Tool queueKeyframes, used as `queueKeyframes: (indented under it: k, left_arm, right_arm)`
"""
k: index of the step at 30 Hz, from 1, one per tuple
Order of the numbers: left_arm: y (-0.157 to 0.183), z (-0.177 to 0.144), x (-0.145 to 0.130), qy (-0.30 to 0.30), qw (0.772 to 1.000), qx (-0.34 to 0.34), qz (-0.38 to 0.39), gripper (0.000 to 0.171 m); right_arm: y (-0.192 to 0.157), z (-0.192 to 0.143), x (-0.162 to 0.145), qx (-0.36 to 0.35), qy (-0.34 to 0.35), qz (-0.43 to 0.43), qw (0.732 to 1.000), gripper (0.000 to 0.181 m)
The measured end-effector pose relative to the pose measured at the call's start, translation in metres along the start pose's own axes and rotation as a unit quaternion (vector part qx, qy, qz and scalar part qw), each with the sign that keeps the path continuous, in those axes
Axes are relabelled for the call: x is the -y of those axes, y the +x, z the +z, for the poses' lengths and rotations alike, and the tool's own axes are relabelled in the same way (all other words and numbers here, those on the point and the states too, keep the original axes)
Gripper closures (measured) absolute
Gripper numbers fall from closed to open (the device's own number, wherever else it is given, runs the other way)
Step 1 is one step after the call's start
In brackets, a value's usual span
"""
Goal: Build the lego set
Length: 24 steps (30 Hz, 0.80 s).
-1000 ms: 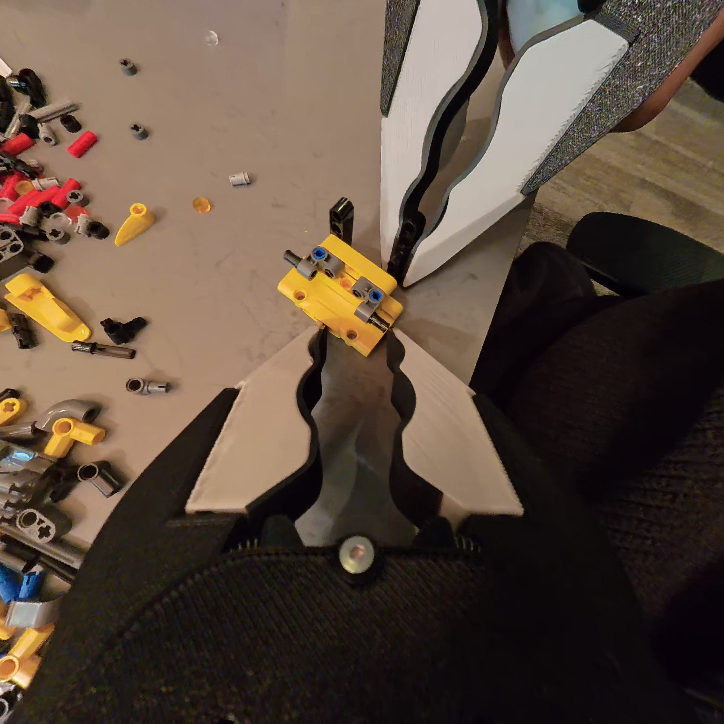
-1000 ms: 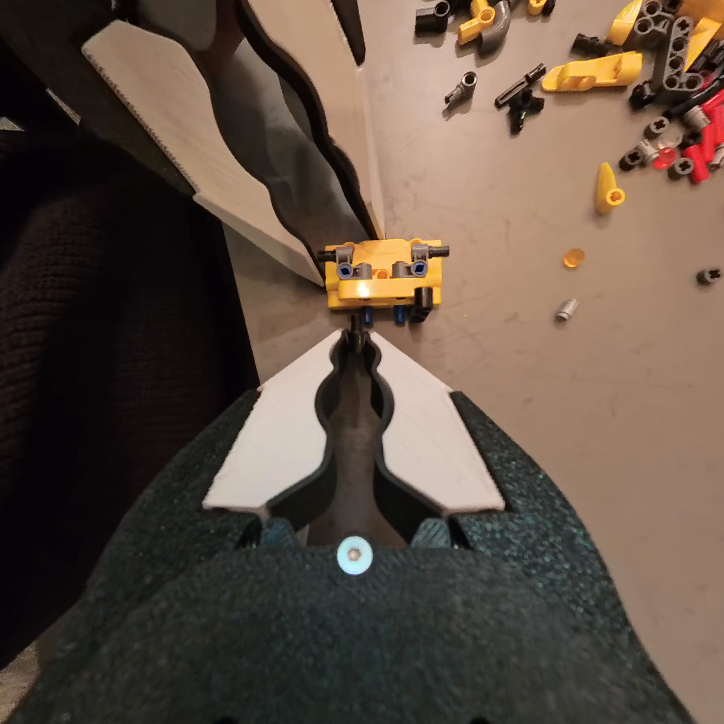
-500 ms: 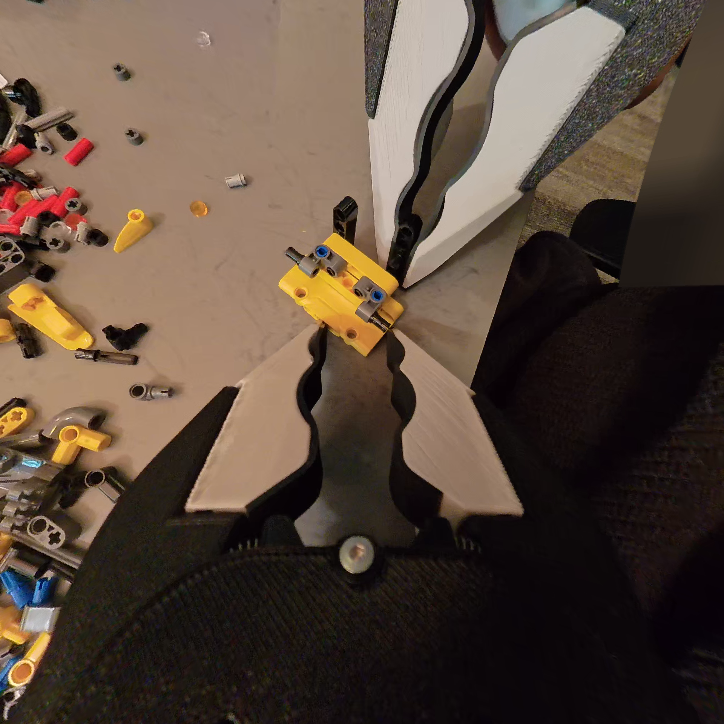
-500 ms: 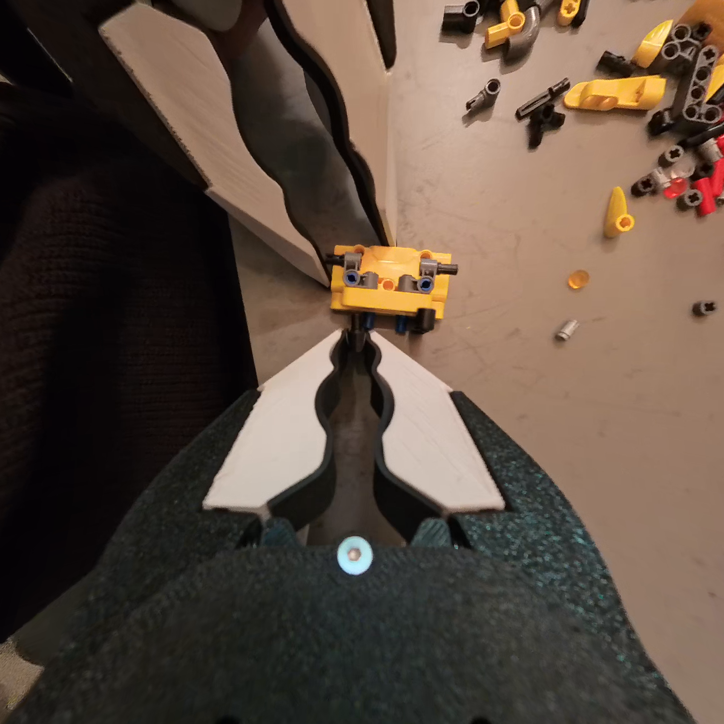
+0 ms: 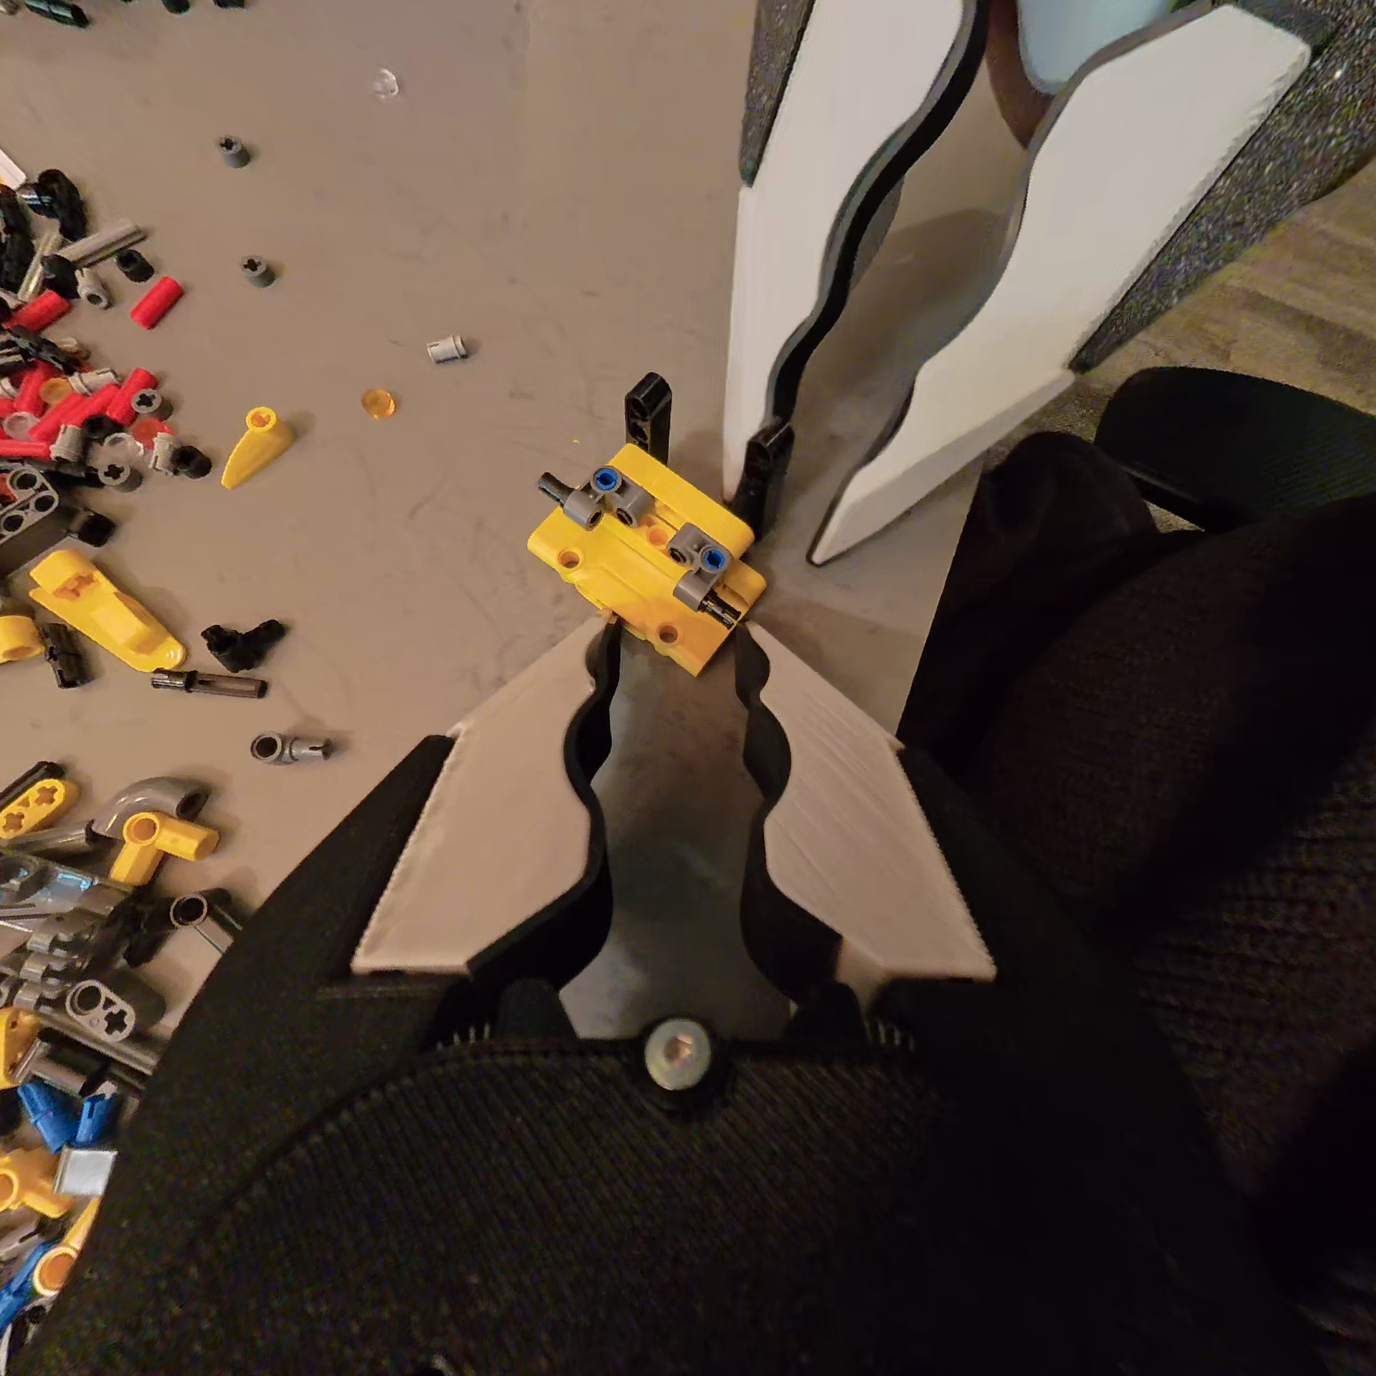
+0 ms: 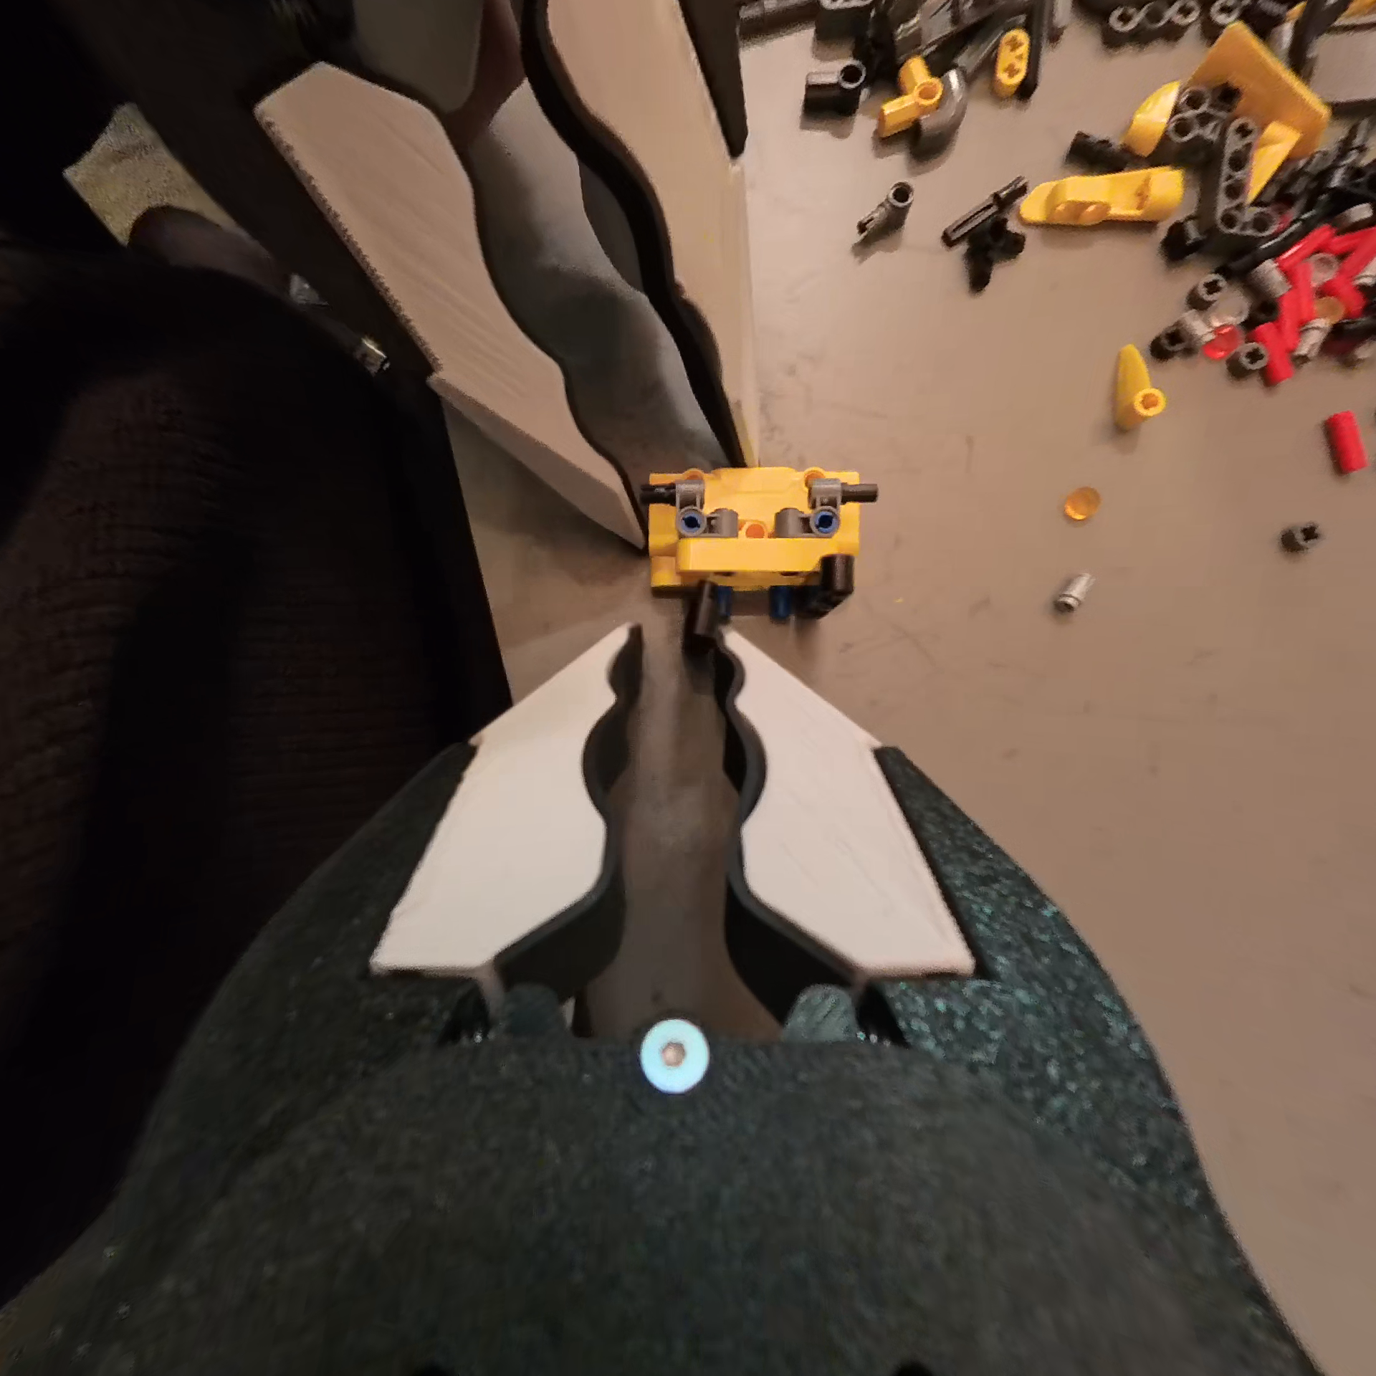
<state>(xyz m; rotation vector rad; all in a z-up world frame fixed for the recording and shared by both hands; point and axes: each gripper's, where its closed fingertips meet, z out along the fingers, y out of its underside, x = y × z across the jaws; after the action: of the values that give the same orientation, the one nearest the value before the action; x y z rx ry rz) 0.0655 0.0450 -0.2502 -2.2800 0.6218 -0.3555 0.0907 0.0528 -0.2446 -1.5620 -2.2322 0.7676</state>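
A yellow block assembly point(image 5: 646, 560) with grey connectors, blue pins and two black beams point(image 5: 648, 411) sits just over the grey table point(image 5: 462, 223). My left gripper point(image 5: 674, 625) is shut on its near edge. It also shows in the right wrist view point(image 6: 752, 551), between the left gripper's fingers point(image 6: 521, 417). My right gripper point(image 6: 677, 631) is open, its jaws either side of the near black beam point(image 6: 700, 618), which touches the right finger. In the left wrist view the right gripper point(image 5: 782, 521) comes in from above, one finger against that beam point(image 5: 767, 465).
Loose red, yellow, grey and black pieces point(image 5: 82, 417) are heaped along the table's left side, with scattered small ones point(image 5: 378, 402) nearer the middle. The same heap point(image 6: 1251, 186) fills the right wrist view's upper right. A person's dark clothing point(image 5: 1154, 744) and a black chair point(image 5: 1228, 439) lie past the table edge. Only a small space, under 4 cm, lies between the two pairs of fingers.
My right gripper was shut on the near black beam and has opened, letting it go. My left gripper still holds the yellow assembly in about the same place.
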Motion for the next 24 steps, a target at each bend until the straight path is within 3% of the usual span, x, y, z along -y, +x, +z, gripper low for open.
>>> queueKeyframes:
  k: [6, 15, 24]
  left_arm:
    - [0.0, 0.0001, 0.0, 0.0, 1.0, -0.001, 0.0, 0.142]
    - [-0.0001, 0.0002, -0.0001, 0.0, 1.0, -0.002, -0.001, 0.142]
    - [0.0, 0.0002, -0.0003, 0.0, 1.0, -0.002, -0.001, 0.142]
  right_arm:
    - [0.0028, -0.008, 0.0043, -0.017, 0.047, -0.005, 0.999, 0.17]
    - [0.0004, -0.0035, 0.0012, -0.016, 0.046, -0.02, 0.999, 0.175]
    - [-0.0003, -0.002, 0.0026, -0.001, 0.055, 0.032, 0.998, 0.174]
